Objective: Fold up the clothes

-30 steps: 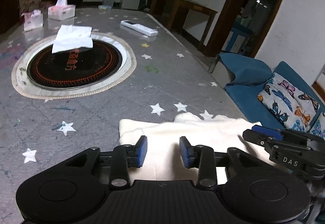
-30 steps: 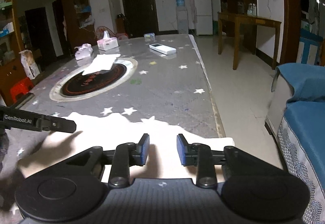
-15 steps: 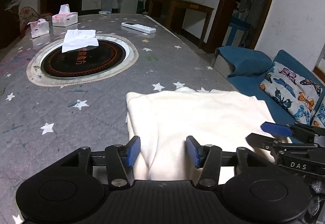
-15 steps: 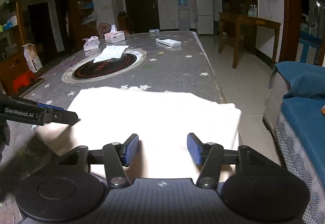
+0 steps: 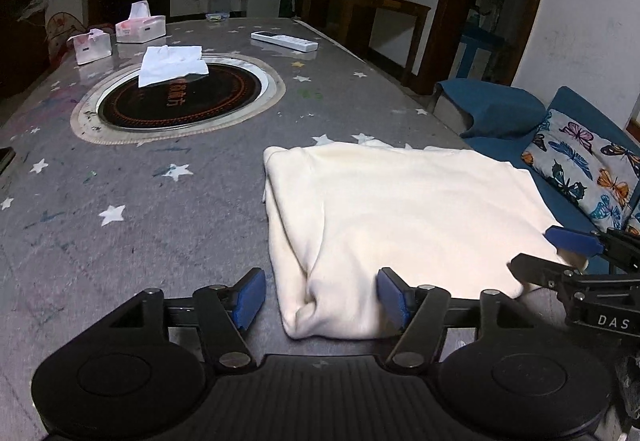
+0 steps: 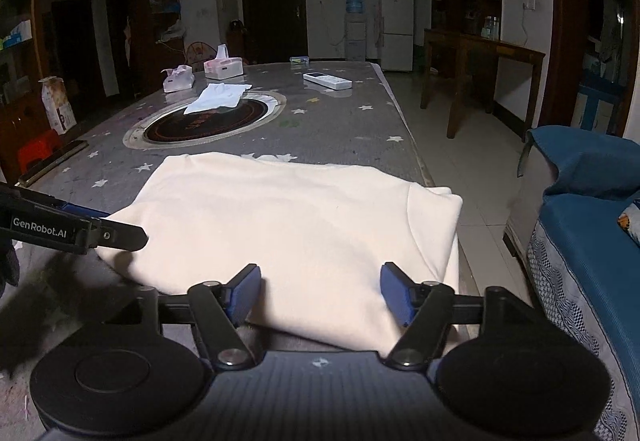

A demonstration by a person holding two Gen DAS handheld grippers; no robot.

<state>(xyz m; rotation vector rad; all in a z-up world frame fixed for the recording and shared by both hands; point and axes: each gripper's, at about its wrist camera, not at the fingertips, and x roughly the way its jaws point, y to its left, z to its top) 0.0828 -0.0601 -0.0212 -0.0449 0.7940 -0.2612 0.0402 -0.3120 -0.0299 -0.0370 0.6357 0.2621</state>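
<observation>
Grey star-patterned table (image 5: pixel 168 225). Lying on it: folded cream garment (image 5: pixel 400 209) at near right edge, white cloth (image 5: pixel 172 63) over round inset hotplate (image 5: pixel 180 101), remote (image 5: pixel 284 40), two tissue boxes (image 5: pixel 140 28).

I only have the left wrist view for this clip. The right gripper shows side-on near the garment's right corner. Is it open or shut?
Observer: Open. The right wrist view shows the right gripper with its blue pads wide apart over the near edge of the cream garment, gripping nothing.
Reviewer: Does the garment lie fully on the table?
Observer: No. Its right side pokes past the edge of the table, over the tiled floor.
Reviewer: Anything on the floor on the other side of the table?
Observer: A red stool and a paper bag stand there.
</observation>
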